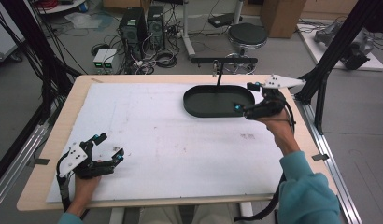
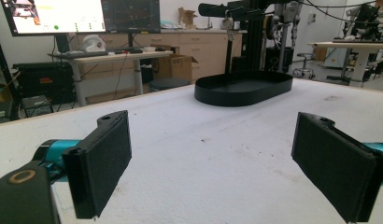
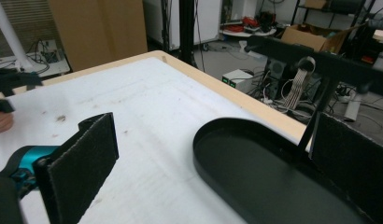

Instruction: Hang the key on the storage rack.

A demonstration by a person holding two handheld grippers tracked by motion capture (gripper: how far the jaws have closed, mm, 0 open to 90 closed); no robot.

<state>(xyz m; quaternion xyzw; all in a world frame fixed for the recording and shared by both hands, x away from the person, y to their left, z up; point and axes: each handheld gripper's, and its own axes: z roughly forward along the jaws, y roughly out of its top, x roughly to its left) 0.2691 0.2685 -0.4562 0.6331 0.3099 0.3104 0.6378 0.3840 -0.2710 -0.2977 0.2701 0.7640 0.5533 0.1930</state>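
Your left gripper [image 1: 110, 146] sits low and near you, jaws wide apart. Your right gripper [image 1: 245, 96] reaches far forward, jaws spread too.

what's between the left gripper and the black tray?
Nothing. The high view shows bare white mat from the left gripper to the black tray; the left gripper view shows the same open stretch, with faint specks.
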